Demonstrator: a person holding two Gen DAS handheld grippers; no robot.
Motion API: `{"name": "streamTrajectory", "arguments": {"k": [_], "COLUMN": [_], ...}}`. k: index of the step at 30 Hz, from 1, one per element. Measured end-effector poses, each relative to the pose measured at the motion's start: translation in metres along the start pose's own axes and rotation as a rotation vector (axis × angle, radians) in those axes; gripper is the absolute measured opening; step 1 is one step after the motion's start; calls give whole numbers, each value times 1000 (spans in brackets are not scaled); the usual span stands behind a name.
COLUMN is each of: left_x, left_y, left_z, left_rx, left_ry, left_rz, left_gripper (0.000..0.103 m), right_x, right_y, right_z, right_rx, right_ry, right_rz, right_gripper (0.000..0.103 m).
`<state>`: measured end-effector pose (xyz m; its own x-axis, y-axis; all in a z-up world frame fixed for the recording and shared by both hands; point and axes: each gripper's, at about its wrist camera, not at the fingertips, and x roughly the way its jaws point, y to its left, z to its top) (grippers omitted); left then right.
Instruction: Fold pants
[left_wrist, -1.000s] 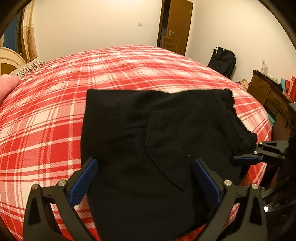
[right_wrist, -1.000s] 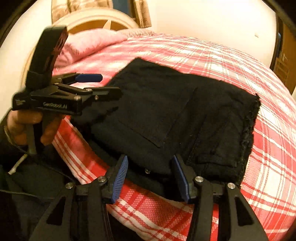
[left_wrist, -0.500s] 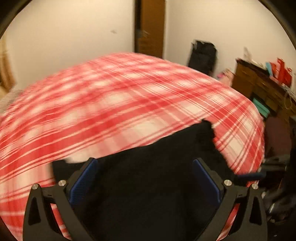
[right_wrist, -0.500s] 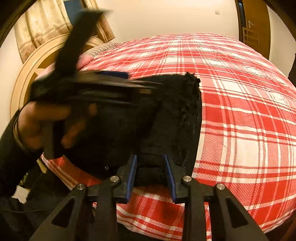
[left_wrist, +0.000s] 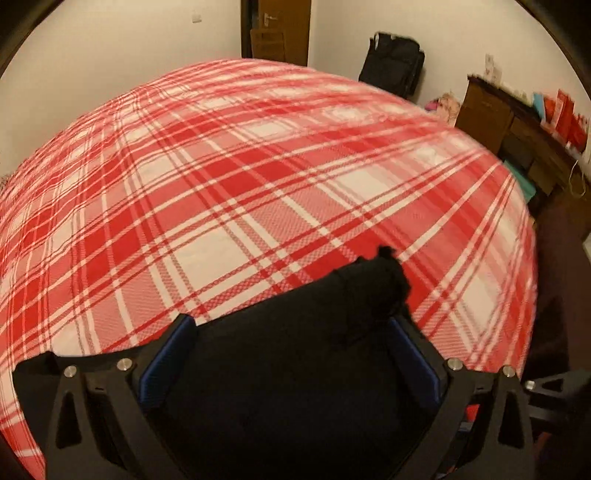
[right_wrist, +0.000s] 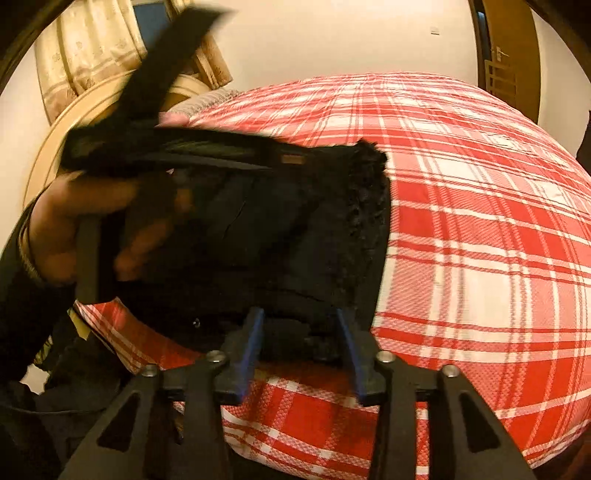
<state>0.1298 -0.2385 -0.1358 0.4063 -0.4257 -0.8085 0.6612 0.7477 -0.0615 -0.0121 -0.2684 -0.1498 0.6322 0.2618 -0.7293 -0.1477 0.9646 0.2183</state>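
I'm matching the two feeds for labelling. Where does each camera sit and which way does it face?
Left wrist: behind the left tongs, facing across the plaid bed toward the door; black pants fill the gap between its fingers.
Right wrist: behind the right tongs, jaws opening around the pants' edge, facing the headboard; a hand shows holding the left tongs.
Shared: pants, bed, door.

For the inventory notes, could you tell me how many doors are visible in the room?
1: a brown wooden door in the far wall beyond the plaid bed, also seen at the right wrist view's right edge. Others may be out of view.
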Motion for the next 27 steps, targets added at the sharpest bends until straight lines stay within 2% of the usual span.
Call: {"name": "streamTrajectory", "arguments": {"k": [2, 4, 7, 10, 15, 19, 24, 27], "left_x": [-20, -44, -67, -82, -93, -87, -77, -69], "left_y": [4, 11, 28, 50, 87, 112, 128, 134], "left_z": [-3, -11, -28, -48, -80, -100, -116, -122], "left_rx": [-21, -18, -12, -39, -136, -200, -237, -258], "left_ry": [-48, -102, -146, -169, -171, -137, -107, -98], "left_rz": [-3, 22, 90, 169, 225, 254, 242, 216], "left_gripper": [103, 103, 103, 103, 103, 103, 103, 103], "right_x": [-7, -16, -21, -16, 1, 24, 42, 46], "right_y": [-10, -21, -37, -45, -42, -39, -44, -51], "right_z": [3, 7, 12, 17, 34, 47, 49, 45], "right_rx": [39, 94, 184, 231, 250, 262, 279, 299], "right_ry": [-20, -54, -84, -78, -74, -51, -26, -27], "right_rz": [8, 11, 4, 11, 45, 64, 21, 42], "right_gripper": [49, 57, 67, 67, 67, 69, 69, 69]}}
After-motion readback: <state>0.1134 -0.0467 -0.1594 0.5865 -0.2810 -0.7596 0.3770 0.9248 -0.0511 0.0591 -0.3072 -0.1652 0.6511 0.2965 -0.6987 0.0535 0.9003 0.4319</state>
